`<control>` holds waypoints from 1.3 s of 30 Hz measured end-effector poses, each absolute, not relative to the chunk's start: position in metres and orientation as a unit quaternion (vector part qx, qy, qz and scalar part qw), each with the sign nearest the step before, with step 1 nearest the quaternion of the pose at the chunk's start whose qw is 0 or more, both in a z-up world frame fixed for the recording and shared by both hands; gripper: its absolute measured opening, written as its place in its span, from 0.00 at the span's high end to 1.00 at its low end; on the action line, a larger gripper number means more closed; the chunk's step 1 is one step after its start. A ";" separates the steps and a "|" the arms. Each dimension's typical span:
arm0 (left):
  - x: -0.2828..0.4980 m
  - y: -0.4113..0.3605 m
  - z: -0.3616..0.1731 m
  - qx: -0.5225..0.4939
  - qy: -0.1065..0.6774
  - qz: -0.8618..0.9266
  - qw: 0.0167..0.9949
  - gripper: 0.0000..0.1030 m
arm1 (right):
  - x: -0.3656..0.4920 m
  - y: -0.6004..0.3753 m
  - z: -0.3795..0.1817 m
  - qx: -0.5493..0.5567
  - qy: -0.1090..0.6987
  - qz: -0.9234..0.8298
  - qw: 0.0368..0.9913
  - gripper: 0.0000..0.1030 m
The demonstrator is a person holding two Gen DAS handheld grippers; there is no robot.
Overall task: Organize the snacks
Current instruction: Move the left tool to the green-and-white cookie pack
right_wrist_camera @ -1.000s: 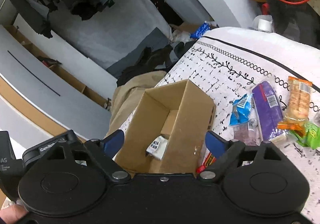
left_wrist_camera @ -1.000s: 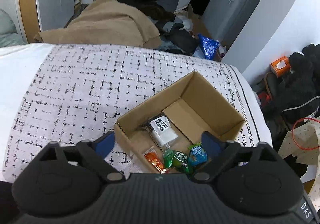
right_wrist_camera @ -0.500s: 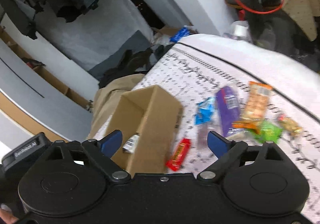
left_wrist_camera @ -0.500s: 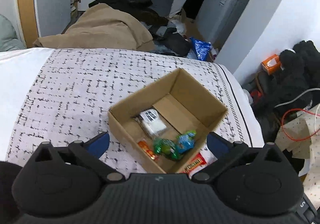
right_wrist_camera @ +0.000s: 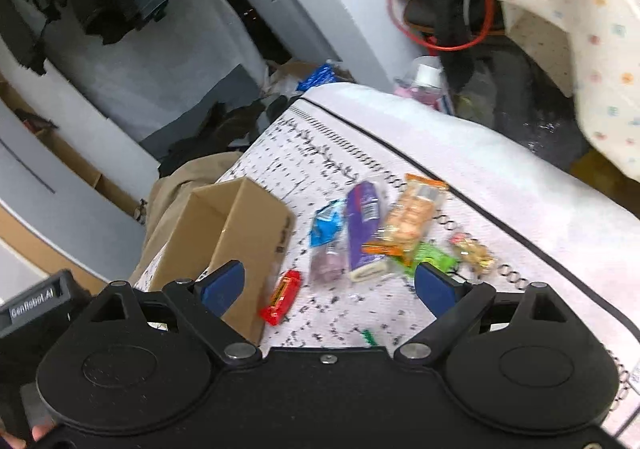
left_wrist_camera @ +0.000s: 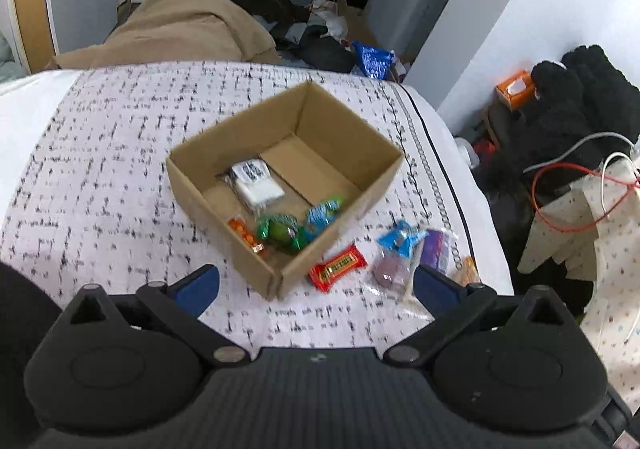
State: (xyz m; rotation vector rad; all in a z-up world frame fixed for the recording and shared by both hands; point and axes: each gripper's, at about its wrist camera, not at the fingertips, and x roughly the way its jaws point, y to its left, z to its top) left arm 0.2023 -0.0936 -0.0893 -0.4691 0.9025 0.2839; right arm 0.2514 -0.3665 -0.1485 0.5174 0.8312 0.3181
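Observation:
An open cardboard box (left_wrist_camera: 348,209) (right_wrist_camera: 256,221) stands on the patterned cloth, holding a white packet (left_wrist_camera: 256,185), an orange packet (left_wrist_camera: 244,235), a green one (left_wrist_camera: 280,231) and a blue one (left_wrist_camera: 322,215). Beside its right wall lie a red bar (left_wrist_camera: 338,267) (right_wrist_camera: 281,296), a blue packet (left_wrist_camera: 400,239) (right_wrist_camera: 326,227), a purple pack (right_wrist_camera: 362,225), an orange-wrapped biscuit pack (right_wrist_camera: 412,215), a green packet (right_wrist_camera: 432,257) and a small nut packet (right_wrist_camera: 470,251). My left gripper (left_wrist_camera: 316,287) is open above the box's near corner. My right gripper (right_wrist_camera: 330,285) is open above the loose snacks, holding nothing.
The cloth-covered table (left_wrist_camera: 100,169) ends close to the right of the snacks (right_wrist_camera: 500,185). Beyond it are a beige coat (left_wrist_camera: 188,29), a blue bag (left_wrist_camera: 374,59), an orange tissue box (left_wrist_camera: 514,91), red cable (left_wrist_camera: 568,201) and black clothing (left_wrist_camera: 592,105).
The left gripper has pulled back and up, so the box looks smaller and the loose snacks show. The right gripper has swung right from the box toward the snack pile.

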 end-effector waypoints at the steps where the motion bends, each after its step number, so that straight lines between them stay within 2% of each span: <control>1: 0.201 -0.097 -0.090 -0.224 0.433 0.131 0.863 0.00 | 0.250 -0.372 -0.148 0.250 0.396 0.148 0.871 0.11; 13: 0.188 -0.134 -0.098 -0.203 0.440 0.099 0.869 0.00 | 0.238 -0.409 -0.163 0.253 0.411 0.117 0.868 0.12; 22: 0.185 -0.152 -0.124 -0.216 0.460 0.089 0.856 0.00 | 0.233 -0.425 -0.173 0.265 0.421 0.108 0.861 0.16; 30: 0.188 -0.165 -0.156 -0.238 0.480 0.091 0.839 0.01 | 0.234 -0.431 -0.182 0.260 0.426 0.108 0.859 0.23; 34: 0.193 -0.171 -0.171 -0.248 0.488 0.102 0.831 0.03 | 0.245 -0.432 -0.196 0.256 0.447 0.109 0.850 0.31; 39: 0.200 -0.181 -0.189 -0.255 0.502 0.109 0.819 0.03 | 0.258 -0.438 -0.206 0.258 0.454 0.102 0.847 0.35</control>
